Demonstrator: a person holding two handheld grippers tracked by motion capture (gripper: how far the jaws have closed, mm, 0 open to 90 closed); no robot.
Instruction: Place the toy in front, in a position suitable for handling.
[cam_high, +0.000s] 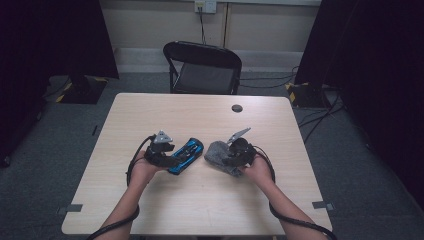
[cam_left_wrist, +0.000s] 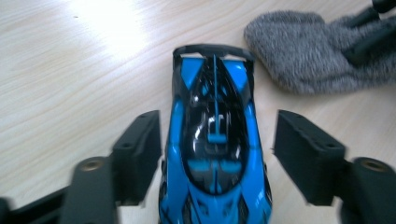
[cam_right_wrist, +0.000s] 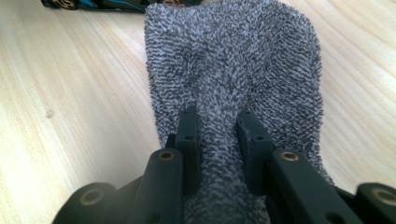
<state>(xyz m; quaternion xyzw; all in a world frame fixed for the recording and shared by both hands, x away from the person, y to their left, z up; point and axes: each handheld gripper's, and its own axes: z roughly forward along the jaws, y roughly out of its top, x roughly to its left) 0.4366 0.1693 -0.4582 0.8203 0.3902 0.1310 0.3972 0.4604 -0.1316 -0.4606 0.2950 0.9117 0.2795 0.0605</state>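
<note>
A blue and black toy race car (cam_high: 186, 155) lies on the wooden table (cam_high: 200, 210), left of centre. My left gripper (cam_high: 172, 161) reaches over it from the left. In the left gripper view the car (cam_left_wrist: 212, 93) sits lengthwise between the jaws of the left gripper (cam_left_wrist: 217, 126); the pads stand on either side, with a gap on the right side. A grey fuzzy cloth (cam_high: 216, 152), shaped like a sock, lies just right of the car. My right gripper (cam_right_wrist: 217, 123) is shut on a pinched ridge of the cloth (cam_right_wrist: 233, 56).
A black folding chair (cam_high: 202, 67) stands beyond the table's far edge. A small dark round spot (cam_high: 237, 108) sits near the far edge of the table. Cables run over the floor at the right. Dark curtains hang on both sides.
</note>
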